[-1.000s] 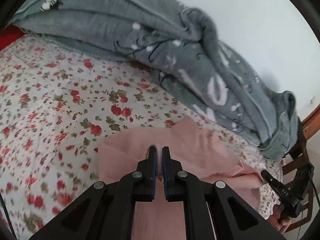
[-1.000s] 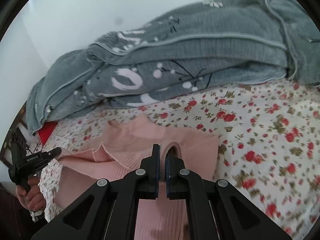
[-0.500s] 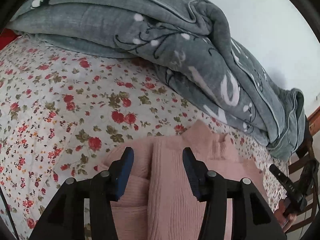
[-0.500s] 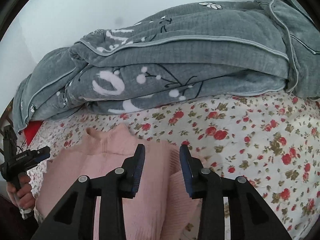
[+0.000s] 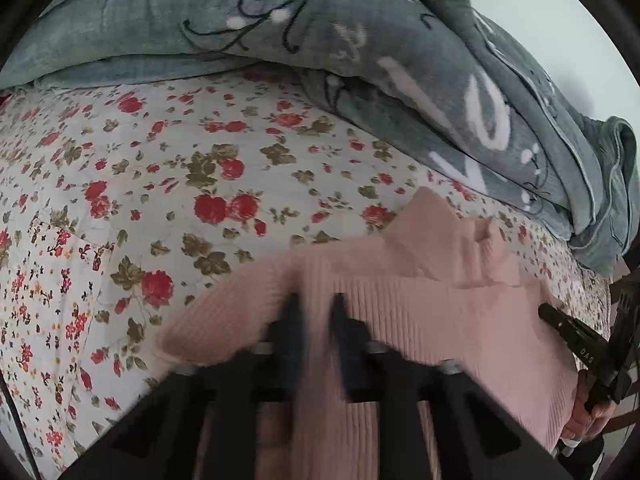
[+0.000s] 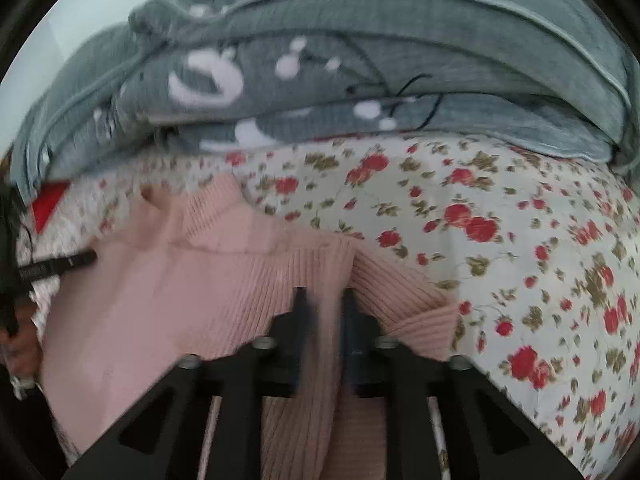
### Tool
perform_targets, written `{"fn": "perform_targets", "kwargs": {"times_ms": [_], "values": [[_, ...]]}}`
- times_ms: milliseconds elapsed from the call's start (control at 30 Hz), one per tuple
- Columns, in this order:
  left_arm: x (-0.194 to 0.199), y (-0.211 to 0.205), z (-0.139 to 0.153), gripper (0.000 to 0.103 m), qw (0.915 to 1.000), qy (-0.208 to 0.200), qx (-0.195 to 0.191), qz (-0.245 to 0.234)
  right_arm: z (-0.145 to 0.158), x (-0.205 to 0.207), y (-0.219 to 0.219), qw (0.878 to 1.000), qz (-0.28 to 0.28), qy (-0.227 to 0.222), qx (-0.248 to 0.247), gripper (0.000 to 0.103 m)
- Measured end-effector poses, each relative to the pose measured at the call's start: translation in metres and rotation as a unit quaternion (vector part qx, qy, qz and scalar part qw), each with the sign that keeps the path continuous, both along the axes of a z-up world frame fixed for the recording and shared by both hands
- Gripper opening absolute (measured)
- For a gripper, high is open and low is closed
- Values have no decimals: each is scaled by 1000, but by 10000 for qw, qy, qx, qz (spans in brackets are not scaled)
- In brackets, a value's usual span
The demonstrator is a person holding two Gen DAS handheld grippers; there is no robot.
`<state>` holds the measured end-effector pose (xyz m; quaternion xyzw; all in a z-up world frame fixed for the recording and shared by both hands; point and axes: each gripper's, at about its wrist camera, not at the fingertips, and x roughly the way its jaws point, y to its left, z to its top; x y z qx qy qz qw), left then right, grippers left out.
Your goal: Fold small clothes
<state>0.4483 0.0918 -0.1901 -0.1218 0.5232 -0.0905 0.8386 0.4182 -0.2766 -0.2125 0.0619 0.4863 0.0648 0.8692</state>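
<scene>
The pink sweater (image 5: 440, 312) lies on the flowered bed (image 5: 160, 168), near the grey blanket (image 5: 360, 40) along its far edge. Left gripper (image 5: 314, 308) and right gripper (image 6: 323, 304) are blurred; each has its jaws closing on a sweater fold.

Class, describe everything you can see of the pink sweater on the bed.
The pink sweater is a pale, ribbed knit with a raised collar at its far end. It lies partly folded on the floral bedsheet, just in front of the grey blanket, with one sleeve lying out to each side. The left gripper and right gripper are each shut on a ridge of its fabric.
</scene>
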Motion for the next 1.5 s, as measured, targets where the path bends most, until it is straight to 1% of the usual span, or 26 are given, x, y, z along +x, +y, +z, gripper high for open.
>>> {"fn": "perform_targets", "kwargs": {"times_ms": [33,67,167,200,233,267,333,400,467,533,567,600,700,733,767,800,833,900,1000,1100,1133,1167,1267,1367,1500], "values": [[0,2,1,7,9999,-35,-105,-11,1,0,0,10000,13,-62,-11,6],[-2,6,4,7,9997,-124,-210,-15,7,-4,-1,9997,34,-248,53,5],[-8,17,17,7,9979,-439,-470,54,28,-14,-11,9964,-20,-732,420,5],[-7,18,19,7,9976,-471,-507,73,33,-15,-14,9952,-37,-808,552,5],[-6,17,17,7,9981,-460,-402,99,34,-13,-15,9947,-37,-825,617,5],[-4,16,15,7,9984,-470,-273,137,30,-9,-15,9953,-44,-778,579,5],[-1,14,6,7,9989,-389,-203,160,18,-1,-14,9972,-133,-601,424,5],[2,14,-3,7,9993,-244,-197,227,-2,9,-16,9985,-246,-205,454,5],[4,16,-7,7,9993,-188,-216,249,-8,11,-17,9986,-273,-148,422,5],[4,17,-6,7,9991,-175,-260,272,-4,11,-15,9989,-257,-170,359,5],[5,17,-5,10,9992,-146,-262,279,-2,10,-14,9991,-247,-174,298,6],[5,17,-4,10,9992,-122,-269,261,-1,10,-12,9992,-245,-175,248,7],[-1,18,6,22,9990,-174,-369,200,10,3,-12,9990,-289,-286,164,14],[-5,20,11,29,9989,-228,-368,202,15,-2,-14,9987,-322,-346,184,15],[-11,22,17,37,9987,-312,-329,228,22,-8,-16,9982,-366,-425,213,19],[-17,23,24,40,9985,-401,-274,252,29,-15,-19,9976,-410,-501,242,23],[-23,24,30,42,9983,-478,-234,258,35,-21,-22,9970,-453,-563,260,25],[-38,29,42,42,9976,-600,-230,267,51,-38,-27,9956,-557,-698,273,26],[-59,39,54,46,9970,-629,-317,314,72,-65,-29,9941,-611,-829,335,31],[-86,46,59,47,9969,-672,-310,281,88,-94,-21,9931,-578,-971,308,35],[-94,48,59,49,9966,-696,-326,282,90,-102,-17,9930,-545,-1008,270,36],[-107,52,58,53,9960,-733,-419,279,93,-114,-11,9931,-489,-1051,187,37],[-139,61,50,56,9945,-749,-686,252,92,-137,4,9931,-381,-1101,106,38],[-166,65,36,58,9945,-664,-779,215,77,-157,23,9945,-224,-1003,197,38],[-192,71,18,58,9940,-524,-943,194,52,-169,56,9964,-68,-839,43,38]]}}
